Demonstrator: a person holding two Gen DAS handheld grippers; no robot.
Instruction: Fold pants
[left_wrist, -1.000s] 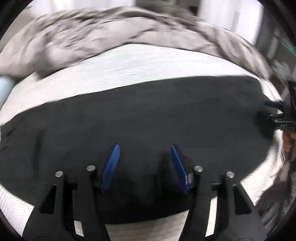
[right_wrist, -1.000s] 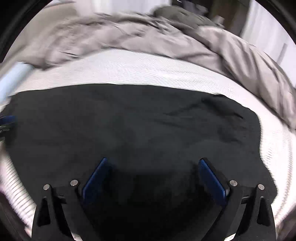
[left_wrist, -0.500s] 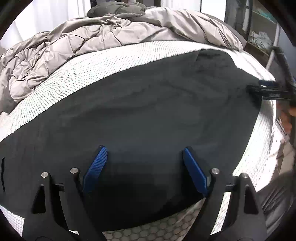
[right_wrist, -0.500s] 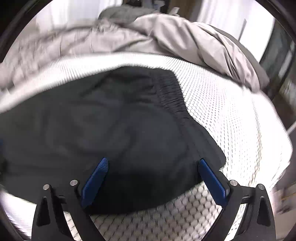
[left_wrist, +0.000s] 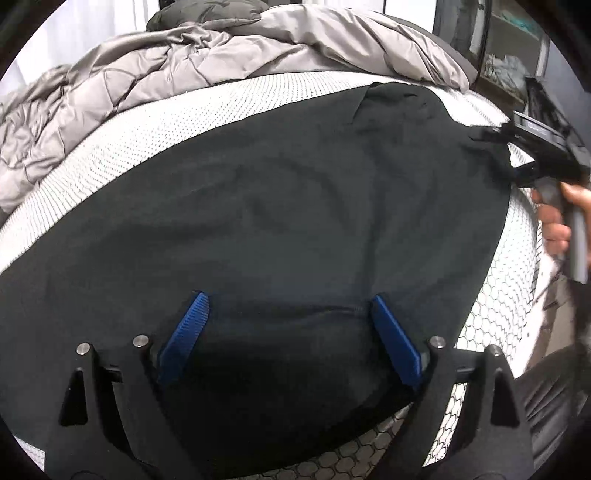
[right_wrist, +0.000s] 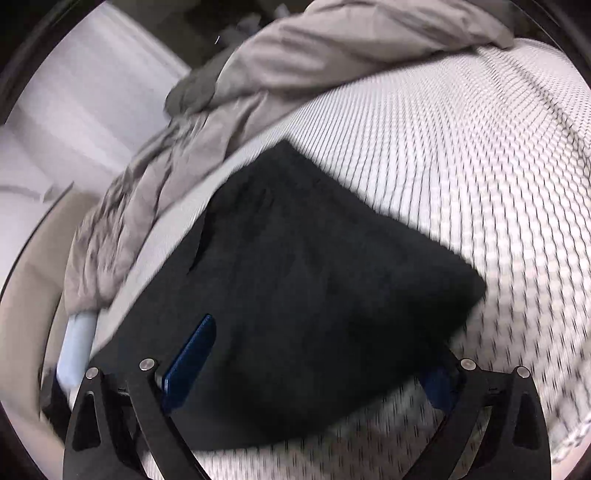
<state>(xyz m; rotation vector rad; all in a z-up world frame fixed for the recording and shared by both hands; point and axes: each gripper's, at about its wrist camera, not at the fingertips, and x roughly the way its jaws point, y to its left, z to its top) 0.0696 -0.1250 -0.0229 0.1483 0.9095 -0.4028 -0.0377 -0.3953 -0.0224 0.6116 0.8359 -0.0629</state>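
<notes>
Left wrist view: pants (left_wrist: 280, 229) laid flat on bed (left_wrist: 155, 122) ahead of left tongs (left_wrist: 291, 332) — spread wide, nothing gripped; right tongs (right_wrist: 321, 369) likewise gaping, empty — folding judged barely begun.

Bedroom: mattress (left_wrist: 491, 295), rumpled duvet (left_wrist: 207, 62)

The black pants (left_wrist: 280, 221) lay spread flat on the white mesh-patterned mattress (left_wrist: 147, 122), near its front edge. Their fabric was matte and dark, with a few shallow creases across the middle. In the right wrist view the pants (right_wrist: 306, 295) showed a squared end with two corners, blurred by motion.
</notes>
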